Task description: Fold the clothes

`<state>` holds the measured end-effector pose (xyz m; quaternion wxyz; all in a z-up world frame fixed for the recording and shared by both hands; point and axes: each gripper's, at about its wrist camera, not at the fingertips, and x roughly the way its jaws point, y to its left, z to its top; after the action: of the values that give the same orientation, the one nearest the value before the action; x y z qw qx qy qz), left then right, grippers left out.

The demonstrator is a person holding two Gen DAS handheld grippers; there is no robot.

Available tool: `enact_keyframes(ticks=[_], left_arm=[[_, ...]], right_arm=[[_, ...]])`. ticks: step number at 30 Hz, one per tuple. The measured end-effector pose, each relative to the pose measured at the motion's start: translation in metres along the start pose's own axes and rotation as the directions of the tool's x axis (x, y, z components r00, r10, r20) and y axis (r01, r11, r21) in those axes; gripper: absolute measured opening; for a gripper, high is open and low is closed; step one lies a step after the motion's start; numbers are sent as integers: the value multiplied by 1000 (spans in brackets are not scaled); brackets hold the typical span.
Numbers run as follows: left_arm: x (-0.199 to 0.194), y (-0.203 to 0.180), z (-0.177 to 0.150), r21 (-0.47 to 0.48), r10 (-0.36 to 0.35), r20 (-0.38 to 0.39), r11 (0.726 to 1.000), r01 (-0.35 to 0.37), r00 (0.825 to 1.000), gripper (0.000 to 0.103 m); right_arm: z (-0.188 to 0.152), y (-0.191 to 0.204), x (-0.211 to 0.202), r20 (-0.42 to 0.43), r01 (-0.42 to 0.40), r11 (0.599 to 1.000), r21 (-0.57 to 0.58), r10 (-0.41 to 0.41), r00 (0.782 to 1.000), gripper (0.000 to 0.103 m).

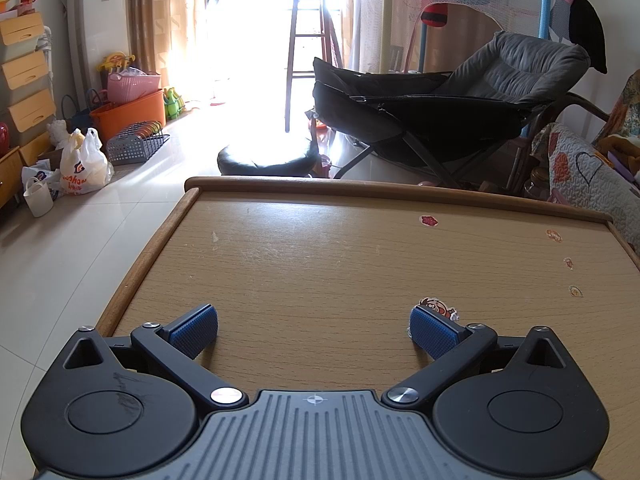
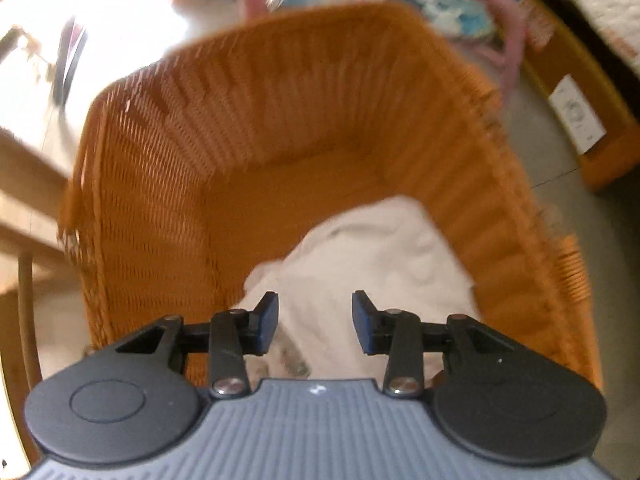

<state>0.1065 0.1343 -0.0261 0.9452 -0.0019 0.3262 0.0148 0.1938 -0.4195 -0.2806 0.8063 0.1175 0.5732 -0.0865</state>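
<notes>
Apparently right gripper (image 2: 315,322) points into basket (image 2: 168,168), jaws apart.

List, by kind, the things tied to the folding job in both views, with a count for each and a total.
Grippers: 2 (left gripper, right gripper, jaws of both apart)
Orange basket: 1
White garment in the basket: 1
Wooden table: 1
Total: 5

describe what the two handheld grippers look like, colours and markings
Both the left gripper and right gripper have black linkage arms, round black side discs, silver screws, blue textured finger pads, and a ribbed grey body with a small crosshair mark.
</notes>
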Motion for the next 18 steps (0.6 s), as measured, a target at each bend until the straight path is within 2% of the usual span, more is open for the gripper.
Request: enact_keyframes(ticks=[7, 11, 14, 16, 18], left_arm=[[0, 0, 0, 0, 0, 0, 1000, 0, 1000, 103], [0, 0, 0, 0, 0, 0, 1000, 0, 1000, 103], [0, 0, 0, 0, 0, 0, 1000, 0, 1000, 103], [0, 0, 0, 0, 0, 0, 1000, 0, 1000, 103], [0, 0, 0, 0, 0, 0, 1000, 0, 1000, 103]], right_arm=[[-12, 27, 42, -52, 39, 993, -113, -45, 998, 39], [-19, 32, 63, -57, 110, 981, -162, -121, 991, 39], [-23, 30, 76, -94, 140, 979, -150, -155, 983, 33], [-24, 28, 82, -121, 151, 979, -138, -168, 978, 18], [-25, 26, 78, -107, 156, 980, -124, -170, 980, 11]])
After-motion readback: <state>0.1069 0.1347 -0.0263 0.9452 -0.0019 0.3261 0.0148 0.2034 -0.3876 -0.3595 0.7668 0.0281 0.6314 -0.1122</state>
